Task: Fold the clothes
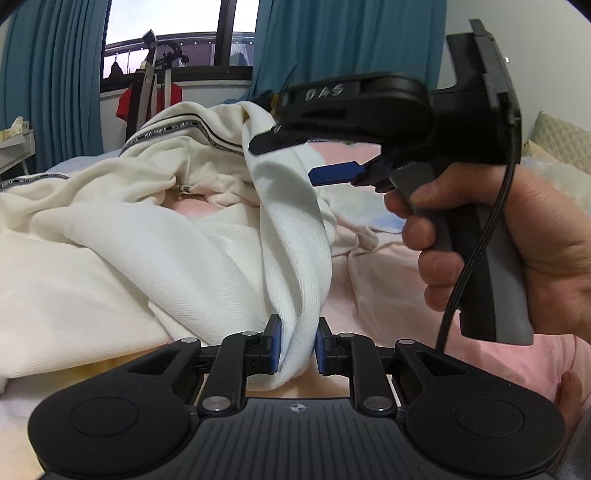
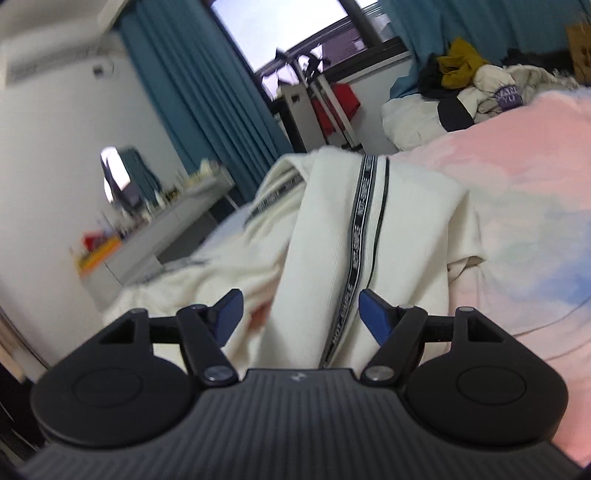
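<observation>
Left gripper (image 1: 297,349): jaws drawn close together, the two blue pads pinching a rolled fold of the cream garment (image 1: 155,236), which rises from between them as a ribbed white band and runs forward to the heaped body of the cloth. Ahead of and left of these jaws the garment lies crumpled on the pink bedsheet (image 1: 376,266), with a black lettered trim stripe (image 1: 192,127) crossing its far ridge. Ahead and to the right, the right gripper (image 1: 291,160) enters side-on, held by a hand (image 1: 517,243) round its grey grip; its jaws stand spread, one black finger at the garment's raised edge, the blue-padded finger below it clear of the cloth. Right gripper (image 2: 301,314), own view: jaws spread, a panel of the cream garment (image 2: 406,221) lying beyond and between them without touching either pad; the trim stripe (image 2: 360,229) runs forward near the right-hand pad. Beyond: teal curtains (image 2: 207,110), a window (image 2: 280,26), and a pile of clothes (image 2: 480,85) at the far right of the bed.
</observation>
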Demonstrator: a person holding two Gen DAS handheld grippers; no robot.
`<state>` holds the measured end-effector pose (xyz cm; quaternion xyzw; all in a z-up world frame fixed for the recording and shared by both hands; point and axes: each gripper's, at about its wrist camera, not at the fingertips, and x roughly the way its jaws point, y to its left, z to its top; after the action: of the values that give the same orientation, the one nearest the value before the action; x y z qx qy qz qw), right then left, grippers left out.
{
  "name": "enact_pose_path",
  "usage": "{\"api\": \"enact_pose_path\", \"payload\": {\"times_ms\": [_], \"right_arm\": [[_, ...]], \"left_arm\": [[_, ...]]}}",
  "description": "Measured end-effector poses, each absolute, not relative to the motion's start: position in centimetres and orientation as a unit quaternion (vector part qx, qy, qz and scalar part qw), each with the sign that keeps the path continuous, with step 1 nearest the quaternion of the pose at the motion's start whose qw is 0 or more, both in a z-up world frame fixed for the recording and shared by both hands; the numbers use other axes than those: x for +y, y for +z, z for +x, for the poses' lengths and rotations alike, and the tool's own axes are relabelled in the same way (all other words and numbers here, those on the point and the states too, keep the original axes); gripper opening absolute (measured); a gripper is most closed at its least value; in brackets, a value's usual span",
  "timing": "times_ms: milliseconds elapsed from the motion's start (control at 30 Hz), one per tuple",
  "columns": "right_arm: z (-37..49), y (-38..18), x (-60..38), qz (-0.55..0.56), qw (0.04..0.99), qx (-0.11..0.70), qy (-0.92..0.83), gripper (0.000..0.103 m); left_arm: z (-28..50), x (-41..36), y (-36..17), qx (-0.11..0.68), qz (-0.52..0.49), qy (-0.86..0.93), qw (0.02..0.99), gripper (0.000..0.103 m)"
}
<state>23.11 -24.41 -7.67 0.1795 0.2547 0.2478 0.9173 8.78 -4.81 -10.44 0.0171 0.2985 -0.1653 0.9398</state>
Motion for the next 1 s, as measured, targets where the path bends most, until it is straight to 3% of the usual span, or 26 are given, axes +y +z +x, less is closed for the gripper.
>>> {"api": "enact_pose_path", "payload": {"times_ms": [33,200,267,367,600,767,1000], "right_arm": [[23.1,-7.8,-24.2,0.167,0.919,0.258,0.247,0.061],[22.8,-8.2,-23.2,0.106,0.926,0.271,0.239,0.042],[22.6,-8.4,-23.2,0.091,0.928,0.281,0.228,0.026],[22.6,-8.6,-23.8,0.090,0.930,0.292,0.206,0.016],[21.1,-7.1,-26.7,0.131,0.939,0.273,0.166,0.010],[18.8,-6.7,-30.9,0.230,0.929,0.267,0.113,0.006],[18.3,-12.5,-36.0,0.387,0.846,0.362,0.059,0.007]], "left_arm": [[8.8,-4.8,-10.5,0.298,0.018,-0.166,0.940,0.019],[8.7,-5.0,-10.8,0.296,0.028,-0.166,0.940,0.019],[8.7,-5.0,-10.8,0.293,0.029,-0.166,0.941,0.019],[8.5,-4.9,-10.7,0.284,0.030,-0.169,0.943,0.020],[7.9,-4.8,-9.8,0.250,0.031,-0.186,0.950,0.022],[7.6,-4.5,-8.8,0.227,0.020,-0.201,0.953,0.023],[8.4,-5.6,-9.7,0.258,0.048,-0.202,0.944,0.023]]}}
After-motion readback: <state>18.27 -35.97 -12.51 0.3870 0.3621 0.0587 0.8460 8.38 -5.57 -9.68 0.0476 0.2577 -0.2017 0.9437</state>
